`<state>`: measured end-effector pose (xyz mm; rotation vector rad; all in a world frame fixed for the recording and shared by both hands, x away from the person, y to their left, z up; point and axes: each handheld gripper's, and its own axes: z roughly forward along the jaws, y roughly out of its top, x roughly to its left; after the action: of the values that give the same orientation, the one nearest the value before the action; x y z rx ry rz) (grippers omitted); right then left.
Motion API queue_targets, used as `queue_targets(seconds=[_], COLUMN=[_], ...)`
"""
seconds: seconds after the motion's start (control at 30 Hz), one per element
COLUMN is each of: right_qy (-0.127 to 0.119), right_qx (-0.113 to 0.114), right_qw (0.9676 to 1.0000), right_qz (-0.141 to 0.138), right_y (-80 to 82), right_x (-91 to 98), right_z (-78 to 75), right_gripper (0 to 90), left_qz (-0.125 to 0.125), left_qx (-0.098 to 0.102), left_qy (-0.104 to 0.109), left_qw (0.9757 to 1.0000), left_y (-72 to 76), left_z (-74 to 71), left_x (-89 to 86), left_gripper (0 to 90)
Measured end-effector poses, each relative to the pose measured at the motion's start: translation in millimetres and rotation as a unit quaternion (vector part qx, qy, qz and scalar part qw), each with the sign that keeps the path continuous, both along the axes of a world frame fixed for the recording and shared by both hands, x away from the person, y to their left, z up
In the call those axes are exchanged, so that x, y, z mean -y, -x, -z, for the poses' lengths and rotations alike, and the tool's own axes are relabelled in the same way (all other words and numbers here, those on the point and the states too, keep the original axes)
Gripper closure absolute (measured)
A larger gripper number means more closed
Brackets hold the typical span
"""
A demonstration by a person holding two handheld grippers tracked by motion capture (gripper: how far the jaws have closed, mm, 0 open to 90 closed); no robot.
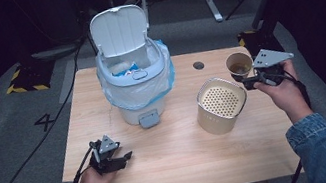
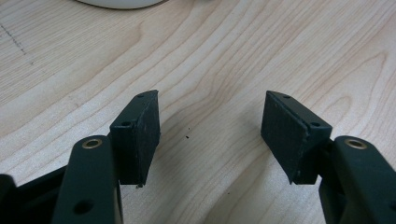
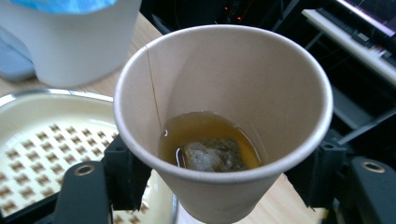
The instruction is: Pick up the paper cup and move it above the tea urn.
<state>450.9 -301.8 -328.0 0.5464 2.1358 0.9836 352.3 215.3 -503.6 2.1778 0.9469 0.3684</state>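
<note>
A brown paper cup (image 1: 239, 64) (image 3: 224, 93) holds a little amber tea and a soaked tea bag (image 3: 212, 156), whose thread runs up the inner wall. My right gripper (image 1: 246, 80) (image 3: 217, 179) is shut on the cup's sides and holds it upright off the table, beside the far right rim of a cream canister (image 1: 220, 104) (image 3: 42, 140) with a perforated insert. My left gripper (image 1: 121, 159) (image 2: 210, 135) rests low over the wood near the front left, jaws open with nothing between them.
A white pedal bin (image 1: 135, 76) (image 3: 70, 42) with a plastic liner stands at the back middle of the wooden table (image 1: 175, 170), its lid up and rubbish inside. A round cable hole (image 1: 198, 65) lies right of it. Dark floor surrounds the table.
</note>
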Motion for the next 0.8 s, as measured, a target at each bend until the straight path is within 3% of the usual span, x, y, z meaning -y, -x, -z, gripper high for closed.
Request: queue_targets(seconds=[0.03, 0.07, 0.17, 0.2, 0.33, 0.4, 0.43, 0.57, 0.67, 0.73, 0.77, 0.8], right_qy=[0.028, 0.028, 0.077, 0.077, 0.151, 0.167, 0.167, 0.199, 0.206, 0.229, 0.229, 0.239], right_qx=[0.015, 0.015, 0.038, 0.038, 0.071, 0.079, 0.079, 0.097, 0.098, 0.111, 0.111, 0.116], right_qw=[0.9995, 0.9995, 0.9963, 0.9963, 0.9859, 0.9826, 0.9826, 0.9749, 0.9734, 0.9667, 0.9667, 0.9636], right_qz=[0.0, 0.0, -0.01, -0.01, -0.012, -0.014, -0.014, -0.023, -0.026, -0.03, -0.03, -0.033], right_y=[1.2, 1.2, 4.0, 4.0, 8.7, 9.9, 9.9, 10.7, 10.6, 11.1, 11.1, 11.7], right_x=[-1.6, -1.6, -6.2, -6.2, -13.7, -15.8, -15.8, -17.1, -16.6, -17.2, -17.2, -18.1], right_z=[-1.3, -1.3, -2.9, -2.9, -2.8, -2.0, -2.0, 0.2, 2.3, 3.8, 3.8, 4.5], right_gripper=[32.2, 32.2, 32.8, 32.8, 32.9, 33.0, 33.0, 32.9, 32.9, 32.9, 32.9, 32.9], left_qz=[0.0, 0.0, -0.001, -0.001, -0.002, -0.002, -0.002, -0.002, -0.002, -0.002, -0.003, -0.002], left_qx=[0.0, 0.0, 0.001, 0.001, 0.001, 0.001, 0.001, 0.001, 0.001, 0.001, 0.001, 0.001], left_qy=[0.0, 0.0, -0.001, -0.001, -0.001, -0.001, -0.001, -0.001, -0.001, -0.001, -0.001, -0.001], left_qw=[1.0, 1.0, 1.0, 1.0, 1.0, 1.0, 1.0, 1.0, 1.0, 1.0, 1.0, 1.0], left_y=[0.0, 0.0, -0.2, -0.2, -0.3, -0.3, -0.3, -0.3, -0.3, -0.4, -0.3, -0.4], left_z=[0.0, 0.0, -0.1, -0.1, -0.1, 0.0, 0.0, -0.1, -0.1, -0.1, -0.1, -0.1], left_x=[0.0, 0.0, -0.2, -0.2, -0.2, -0.2, -0.2, -0.2, -0.3, -0.3, -0.3, -0.3], left_gripper=[37.8, 37.8, 37.6, 37.6, 37.4, 37.3, 37.3, 37.2, 37.2, 37.2, 37.2, 37.1])
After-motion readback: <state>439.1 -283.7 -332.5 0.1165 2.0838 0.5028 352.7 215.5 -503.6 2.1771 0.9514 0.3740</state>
